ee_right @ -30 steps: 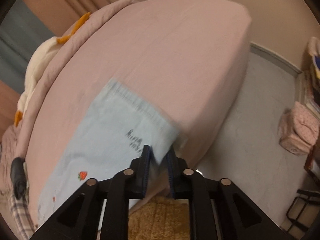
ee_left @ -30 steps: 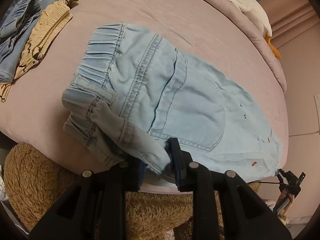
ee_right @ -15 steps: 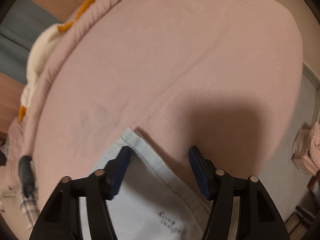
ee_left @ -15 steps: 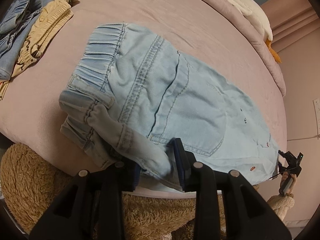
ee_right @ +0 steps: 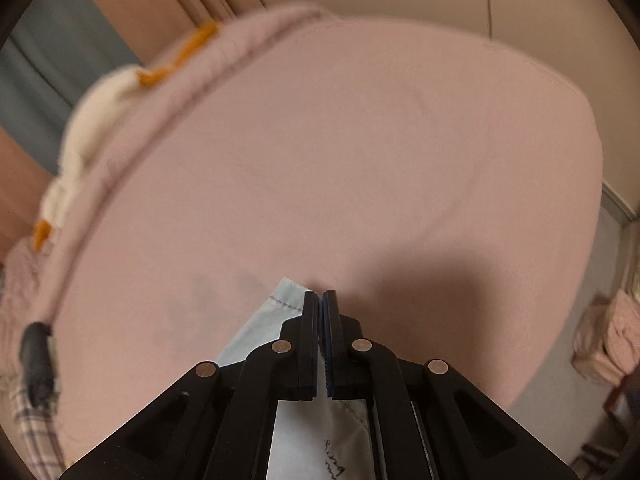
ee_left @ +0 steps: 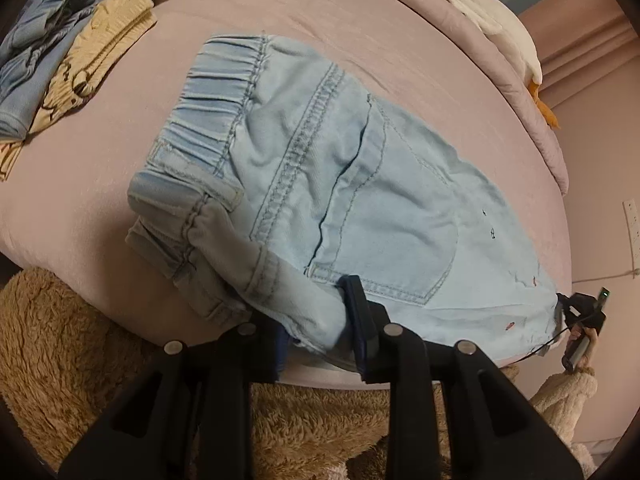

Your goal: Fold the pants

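Denim pants lie flat along the bed's near edge. My left gripper pinches the waistband corner, my right gripper clamps the hem, ready to fold.

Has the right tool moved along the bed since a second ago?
Yes. The right tool went further onto the pink bed, away from its floor-side edge, and now sits at the pants' hem corner.

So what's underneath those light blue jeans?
The jeans lie on a pink bed sheet, which shows all around them. Whether anything else sits beneath is hidden by the cloth. The left gripper pinches their near edge.
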Demonstrator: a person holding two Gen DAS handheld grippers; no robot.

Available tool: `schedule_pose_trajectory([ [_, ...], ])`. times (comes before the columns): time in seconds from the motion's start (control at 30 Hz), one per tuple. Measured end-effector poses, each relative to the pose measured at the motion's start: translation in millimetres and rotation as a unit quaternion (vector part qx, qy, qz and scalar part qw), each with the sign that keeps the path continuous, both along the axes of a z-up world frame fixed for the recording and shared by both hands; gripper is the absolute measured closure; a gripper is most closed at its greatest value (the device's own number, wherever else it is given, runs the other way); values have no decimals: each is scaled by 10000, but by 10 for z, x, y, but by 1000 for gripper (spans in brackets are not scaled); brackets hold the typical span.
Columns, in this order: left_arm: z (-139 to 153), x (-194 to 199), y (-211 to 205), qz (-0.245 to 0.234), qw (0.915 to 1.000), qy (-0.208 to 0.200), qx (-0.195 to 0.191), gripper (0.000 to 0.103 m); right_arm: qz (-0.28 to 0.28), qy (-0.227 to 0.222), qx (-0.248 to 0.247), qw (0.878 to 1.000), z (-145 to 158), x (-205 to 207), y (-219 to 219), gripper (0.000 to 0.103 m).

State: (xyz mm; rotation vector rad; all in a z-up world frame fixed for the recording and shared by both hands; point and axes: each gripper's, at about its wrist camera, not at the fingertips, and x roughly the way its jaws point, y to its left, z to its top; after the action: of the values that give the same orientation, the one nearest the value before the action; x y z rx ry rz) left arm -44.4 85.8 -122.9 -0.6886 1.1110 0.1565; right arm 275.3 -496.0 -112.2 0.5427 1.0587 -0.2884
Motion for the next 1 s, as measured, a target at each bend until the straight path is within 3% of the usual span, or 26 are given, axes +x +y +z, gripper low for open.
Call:
schedule_pose_trajectory([
  [0.1, 26, 0, 15, 9, 10000, 45, -61, 69, -84, -13, 89, 9999, -57, -36, -30, 90],
  [0.2, 92, -37, 45, 215, 9997, -23, -152, 60, -209, 20, -212, 9996, 98, -214, -44, 44],
  [0.23, 110, -45, 46, 239, 9996, -44, -162, 59, -221, -61, -334, 9992, 156, -279, -61, 43],
  [0.3, 171, -77, 69, 307, 9994, -112, -122, 55, -198, -141, -436, 9988, 282, -460, -67, 43],
  [0.47, 163, -86, 120, 378, 9992, -149, -8, 57, -349, -371, -78, 9987, 364, -950, -167, 43],
  [0.53, 139, -77, 131, 391, 9991, -126, 67, 62, -285, -389, 104, 9988, 284, -977, -170, 43],
  [0.57, 128, -72, 128, 399, 9991, -125, 104, 70, -250, -386, 204, 9987, 230, -946, -144, 43],
  [0.67, 98, -39, 123, 450, 9988, -46, 167, 80, -280, -18, 336, 9990, -22, -821, -140, 46],
  [0.73, 104, -63, 146, 492, 9986, -73, 160, 86, -331, 82, 318, 9989, -154, -775, -110, 83],
  [0.77, 127, -83, 155, 523, 9985, -102, 136, 91, -362, 48, 288, 9989, -164, -776, -104, 83],
  [0.83, 209, -130, 171, 576, 9981, -198, 104, 91, -451, -168, 156, 9987, -52, -832, -73, 91],
  [1.0, 325, -163, 151, 442, 9983, -256, 269, 91, -498, -548, -249, 9969, 311, -1113, -40, 93],
])
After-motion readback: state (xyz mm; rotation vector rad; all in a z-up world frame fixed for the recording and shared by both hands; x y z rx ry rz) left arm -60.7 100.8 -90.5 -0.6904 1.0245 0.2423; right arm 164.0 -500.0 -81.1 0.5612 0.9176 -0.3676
